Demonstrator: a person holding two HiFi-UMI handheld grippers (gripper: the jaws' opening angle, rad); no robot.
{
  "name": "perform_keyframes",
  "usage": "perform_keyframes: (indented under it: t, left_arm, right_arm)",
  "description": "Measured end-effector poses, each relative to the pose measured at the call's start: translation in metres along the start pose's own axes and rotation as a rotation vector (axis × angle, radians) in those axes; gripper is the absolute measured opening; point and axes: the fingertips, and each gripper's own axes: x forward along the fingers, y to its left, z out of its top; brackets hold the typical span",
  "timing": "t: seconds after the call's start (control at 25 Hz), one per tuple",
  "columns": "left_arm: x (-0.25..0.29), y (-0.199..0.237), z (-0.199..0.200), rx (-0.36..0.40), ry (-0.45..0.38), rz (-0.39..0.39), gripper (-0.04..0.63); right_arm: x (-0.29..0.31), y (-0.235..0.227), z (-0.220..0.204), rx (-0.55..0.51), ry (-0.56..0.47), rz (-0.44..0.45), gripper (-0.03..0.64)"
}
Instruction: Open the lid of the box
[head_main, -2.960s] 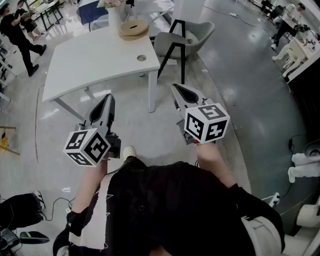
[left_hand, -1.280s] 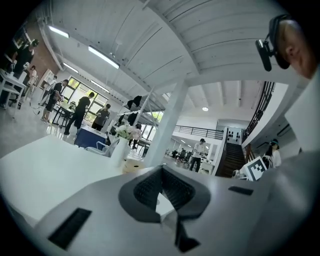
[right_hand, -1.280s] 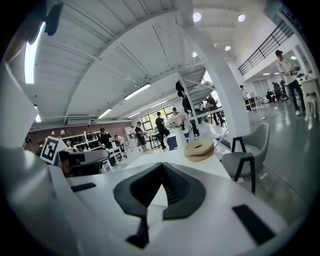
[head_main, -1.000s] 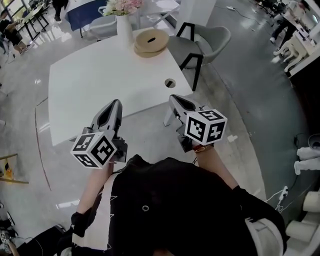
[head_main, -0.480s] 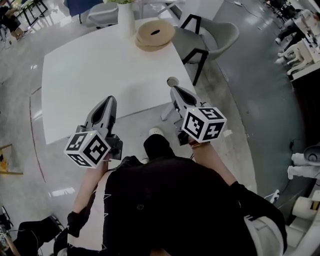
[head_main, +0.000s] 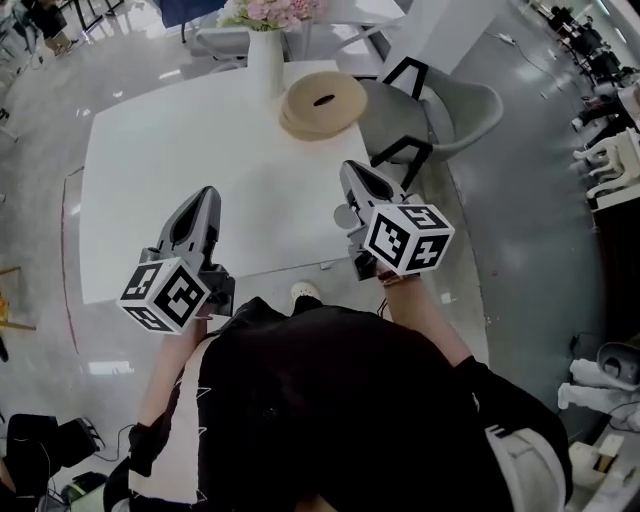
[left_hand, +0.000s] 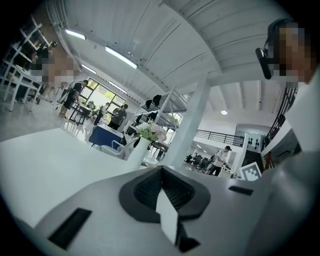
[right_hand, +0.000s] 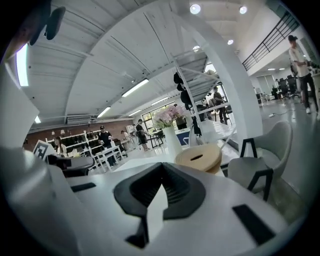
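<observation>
Tan and round, the box (head_main: 322, 103) sat at the far side of the white table (head_main: 170, 150) with its slotted lid on. A vase (head_main: 265, 55) of flowers stood just to its left and a grey chair (head_main: 465, 105) to its right. Both tools were well short of it, over the near edge. The left gripper (head_main: 203, 193) and the right gripper (head_main: 352, 168) each had its jaws pressed together with nothing between them. The lid probably could not be gripped until a pair of jaws had parted. If only the lid were pulled, the light-looking box might lift with it or slide toward the far edge. A reach from the left might also tip the tall, narrow vase, which stood so close. The head view alone showed both tools and the whole tabletop. The right gripper view showed the box from the side, and only there could the overhang of the lid's rim be seen. In the left gripper view the vase was plain, but the box could hardly be made out.
</observation>
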Motion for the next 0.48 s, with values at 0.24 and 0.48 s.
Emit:
perform_keyframes:
  t: [0.24, 0.48]
  left_arm:
    - [0.019, 0.011, 0.008, 0.006, -0.029, 0.102, 0.009]
    - [0.022, 0.03, 0.005, -0.015, -0.072, 0.225, 0.009]
  right_arm:
    - [0.047, -0.026, 0.011, 0.033, 0.052, 0.085, 0.005]
    - [0.087, -0.047, 0.003, -0.027, 0.154, 0.162, 0.005]
